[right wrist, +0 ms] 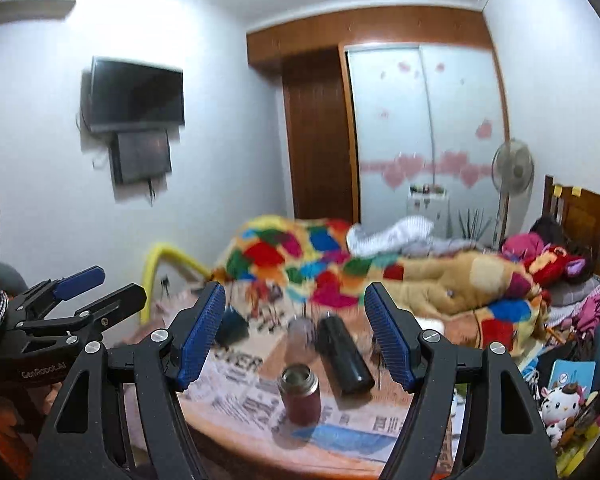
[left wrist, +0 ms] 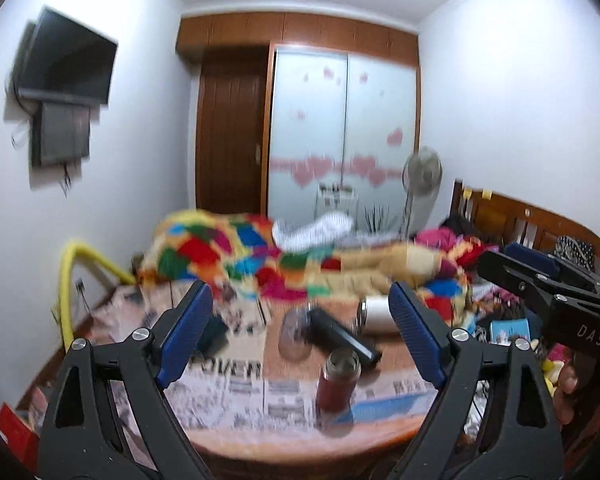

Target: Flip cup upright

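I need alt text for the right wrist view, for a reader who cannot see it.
The open right gripper hovers above a round table covered with newspaper, where a black flask lies on its side beside an upright red cup. The left gripper is at left; a cluttered bed lies behind.

A television (right wrist: 137,95) is mounted on the wall. A patchwork blanket (right wrist: 300,256) is heaped on the bed beside a standing fan (right wrist: 512,168).

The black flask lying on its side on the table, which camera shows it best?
The right wrist view: the black flask lies unobstructed between the gripper fingers, its whole length visible. In the left wrist view, the flask is blurrier, its near end partly hidden behind the red cup.
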Demonstrator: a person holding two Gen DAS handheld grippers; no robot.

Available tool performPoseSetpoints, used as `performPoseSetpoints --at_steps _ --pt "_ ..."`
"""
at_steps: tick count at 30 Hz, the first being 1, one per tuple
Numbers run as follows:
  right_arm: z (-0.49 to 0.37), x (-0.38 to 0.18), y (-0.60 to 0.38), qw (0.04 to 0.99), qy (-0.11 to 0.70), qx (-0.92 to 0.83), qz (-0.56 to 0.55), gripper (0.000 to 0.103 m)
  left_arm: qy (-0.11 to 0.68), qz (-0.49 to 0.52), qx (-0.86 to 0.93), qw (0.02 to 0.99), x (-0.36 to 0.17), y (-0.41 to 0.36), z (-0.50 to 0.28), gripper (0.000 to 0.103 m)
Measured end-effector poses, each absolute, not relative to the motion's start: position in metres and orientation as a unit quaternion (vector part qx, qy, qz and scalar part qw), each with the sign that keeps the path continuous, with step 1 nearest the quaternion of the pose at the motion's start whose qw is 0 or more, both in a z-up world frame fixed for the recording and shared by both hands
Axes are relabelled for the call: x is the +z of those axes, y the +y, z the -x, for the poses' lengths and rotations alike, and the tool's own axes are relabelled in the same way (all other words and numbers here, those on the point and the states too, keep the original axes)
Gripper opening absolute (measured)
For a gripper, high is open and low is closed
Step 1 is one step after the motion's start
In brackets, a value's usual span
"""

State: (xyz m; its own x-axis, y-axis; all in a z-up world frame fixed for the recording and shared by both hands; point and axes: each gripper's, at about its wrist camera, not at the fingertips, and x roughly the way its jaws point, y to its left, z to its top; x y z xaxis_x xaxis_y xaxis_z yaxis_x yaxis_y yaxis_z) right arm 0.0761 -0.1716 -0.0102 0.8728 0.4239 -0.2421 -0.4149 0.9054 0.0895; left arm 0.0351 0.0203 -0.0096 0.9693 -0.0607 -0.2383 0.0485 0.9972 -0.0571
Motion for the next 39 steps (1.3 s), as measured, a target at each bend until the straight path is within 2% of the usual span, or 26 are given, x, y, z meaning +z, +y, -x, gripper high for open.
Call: performPoseSetpoints --at_steps 3,6,8,11,14,39 --pt "-0.062 -0.004 -0.174 0.971 0.103 0.212 -0.027 0.07 0.084 0.018 -0.013 0.996 0.002 0.016 -0.015 0.093" --pt "-0.053 -0.004 -0.173 0.974 0.089 0.206 -0.032 0.075 0.058 0.018 -0.008 0.998 0.005 0.016 0.001 0.099" --pt "-0.05 -0.007 -0.173 0.974 0.089 0.204 -0.034 0.088 0.048 0.022 -0.006 0.999 0.003 0.018 0.007 0.103" --pt "-0.042 -0.011 -0.172 0.978 0.086 0.189 -0.03 0.098 0.053 0.021 -0.004 0.998 -0.001 0.018 0.009 0.103" --pt "-0.037 -0.014 -0.17 0.982 0.08 0.17 -0.019 0.103 0.064 0.02 -0.003 0.998 -0.007 0.016 0.01 0.103" --pt "-0.024 -0.02 -0.179 0.981 0.087 0.172 -0.006 0.103 0.083 0.023 -0.003 0.996 -0.016 0.005 0.015 0.103"
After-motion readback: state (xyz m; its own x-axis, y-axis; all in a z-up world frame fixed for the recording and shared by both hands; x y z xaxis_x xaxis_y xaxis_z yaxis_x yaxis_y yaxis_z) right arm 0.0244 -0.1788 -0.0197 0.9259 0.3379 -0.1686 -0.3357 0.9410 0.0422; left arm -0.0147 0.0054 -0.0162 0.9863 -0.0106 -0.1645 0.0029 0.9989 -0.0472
